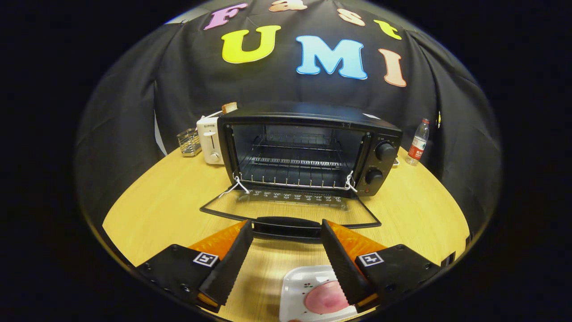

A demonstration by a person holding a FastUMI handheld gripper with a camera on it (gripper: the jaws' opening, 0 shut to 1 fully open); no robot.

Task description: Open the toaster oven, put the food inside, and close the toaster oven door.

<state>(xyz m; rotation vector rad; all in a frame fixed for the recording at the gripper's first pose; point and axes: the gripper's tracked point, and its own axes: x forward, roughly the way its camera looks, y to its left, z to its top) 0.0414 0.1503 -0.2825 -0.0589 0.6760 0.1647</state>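
A black toaster oven (308,150) stands on the round wooden table (161,205), its glass door (290,208) folded down flat toward me. Wire racks show inside the open cavity. The door's black handle (286,225) lies just ahead of my fingertips. My gripper (286,226) is open, its fingers spread wide with nothing between them but the table. A white plate (297,286) with a pink round piece of food (324,299) lies below the gripper, partly hidden by the right finger (342,264).
A white toaster (210,141) and a small clear holder (190,142) stand left of the oven. A water bottle (418,143) stands at its right near the table's far edge. Bare wood lies on both sides of the door.
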